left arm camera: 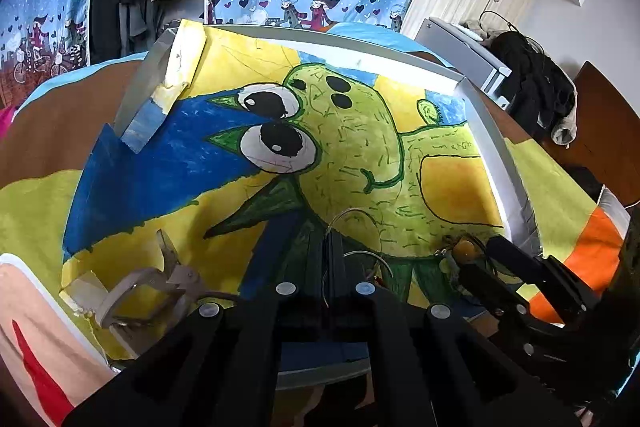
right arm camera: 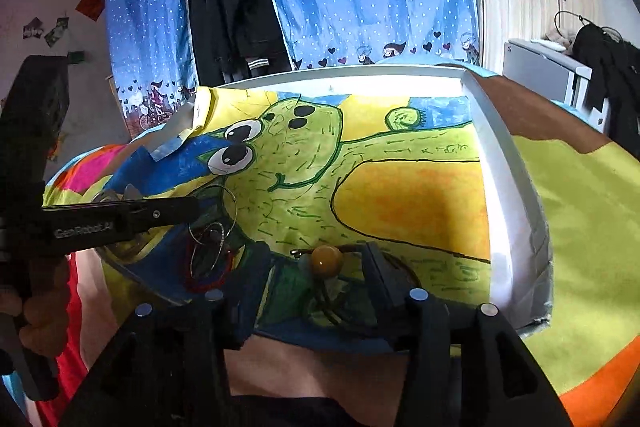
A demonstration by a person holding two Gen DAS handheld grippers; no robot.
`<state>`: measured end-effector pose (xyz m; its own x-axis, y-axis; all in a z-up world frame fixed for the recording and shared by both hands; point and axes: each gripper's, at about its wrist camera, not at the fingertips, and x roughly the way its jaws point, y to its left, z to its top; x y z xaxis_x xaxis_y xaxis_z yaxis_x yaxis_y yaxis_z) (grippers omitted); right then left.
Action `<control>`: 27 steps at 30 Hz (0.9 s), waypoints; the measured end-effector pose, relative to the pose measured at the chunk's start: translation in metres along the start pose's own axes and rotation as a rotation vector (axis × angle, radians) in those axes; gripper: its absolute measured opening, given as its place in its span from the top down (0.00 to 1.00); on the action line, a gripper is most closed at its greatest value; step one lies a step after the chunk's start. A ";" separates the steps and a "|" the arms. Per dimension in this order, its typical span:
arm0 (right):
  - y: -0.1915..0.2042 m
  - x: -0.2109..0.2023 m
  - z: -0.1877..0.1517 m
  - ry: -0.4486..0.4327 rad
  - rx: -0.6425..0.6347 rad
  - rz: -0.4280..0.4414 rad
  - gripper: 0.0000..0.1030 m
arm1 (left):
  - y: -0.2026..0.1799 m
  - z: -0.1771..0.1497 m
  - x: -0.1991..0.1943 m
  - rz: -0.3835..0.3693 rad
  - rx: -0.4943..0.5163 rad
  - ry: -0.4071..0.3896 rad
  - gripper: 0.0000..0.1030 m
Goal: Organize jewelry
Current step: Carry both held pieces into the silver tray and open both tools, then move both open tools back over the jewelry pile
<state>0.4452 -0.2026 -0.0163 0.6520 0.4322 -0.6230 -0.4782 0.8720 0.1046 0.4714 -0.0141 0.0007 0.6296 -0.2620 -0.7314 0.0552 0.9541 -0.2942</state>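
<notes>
on the bed, over a patchwork blanket of yellow, orange and brown, sits the white-walled tray, its floor lined with a big painted drawing of a green creature on yellow and blue. near the tray's left edge lies a pale hair claw clip. my left gripper has its fingers pressed together on a thin wire hoop, which loops out ahead of the tips just above the drawing. my right gripper has its fingers apart; a cord bracelet with an amber bead lies between them on the paper, and i cannot tell whether either pad touches it. beside it to the left, more wire rings lie over a red cord loop.
</notes>
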 end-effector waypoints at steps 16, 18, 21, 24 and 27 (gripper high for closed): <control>0.000 -0.094 -0.006 -0.227 0.045 -0.151 0.06 | -0.029 -0.014 -0.086 -0.024 0.026 -0.187 0.29; 0.002 -0.109 -0.005 -0.256 0.051 -0.152 0.01 | -0.032 -0.018 -0.103 -0.025 0.025 -0.226 0.22; 0.008 -0.134 -0.004 -0.308 0.061 -0.169 0.00 | -0.036 -0.021 -0.128 -0.021 0.031 -0.279 0.11; 0.014 -0.155 -0.002 -0.350 0.072 -0.179 0.00 | -0.042 -0.028 -0.153 -0.012 0.051 -0.337 0.04; 0.022 -0.173 -0.004 -0.386 0.078 -0.178 0.00 | -0.049 -0.040 -0.178 0.002 0.096 -0.399 0.02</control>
<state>0.3197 -0.2595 0.0909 0.8996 0.3151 -0.3024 -0.3025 0.9490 0.0890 0.3260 -0.0202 0.1208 0.8801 -0.2015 -0.4300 0.1140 0.9687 -0.2205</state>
